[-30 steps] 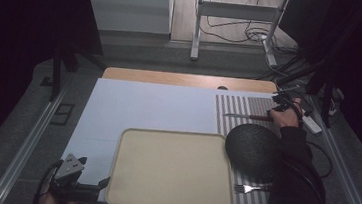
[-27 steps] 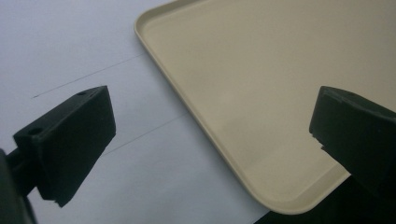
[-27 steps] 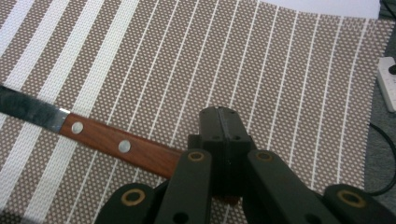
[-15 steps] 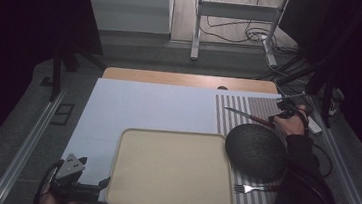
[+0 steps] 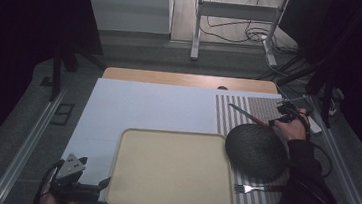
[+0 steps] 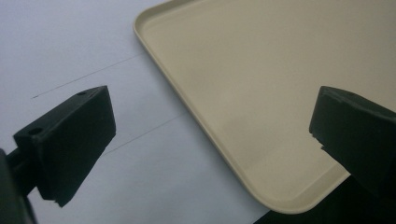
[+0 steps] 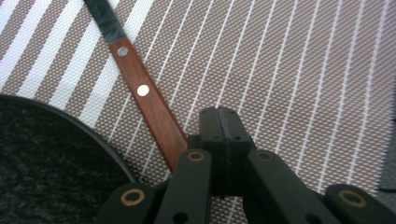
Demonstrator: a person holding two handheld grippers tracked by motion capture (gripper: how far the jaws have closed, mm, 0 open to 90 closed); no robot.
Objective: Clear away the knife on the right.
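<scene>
A knife (image 5: 248, 116) with a reddish wooden handle (image 7: 140, 88) lies slanted on the striped placemat (image 5: 228, 116), just beyond a dark round plate (image 5: 255, 150). My right gripper (image 5: 281, 114) is at the handle's end. Its jaws (image 7: 219, 116) are shut against each other with nothing between them, and the handle runs under their left side. I cannot tell whether they touch it. At the table's near left corner my left gripper (image 5: 97, 189) stands open. The corner of the beige tray (image 6: 261, 70) lies between and beyond its jaws (image 6: 210, 140), untouched.
A fork (image 5: 253, 189) lies on the placemat near the front edge, right of the tray (image 5: 172, 170). The dark plate's rim (image 7: 42, 154) is close to the knife handle. A white sheet (image 5: 148, 106) covers the table's left and middle.
The right hand has shifted toward the plate and the knife has swung with it, from lying level to slanting with its handle end nearer the plate. The left gripper has stayed put.
</scene>
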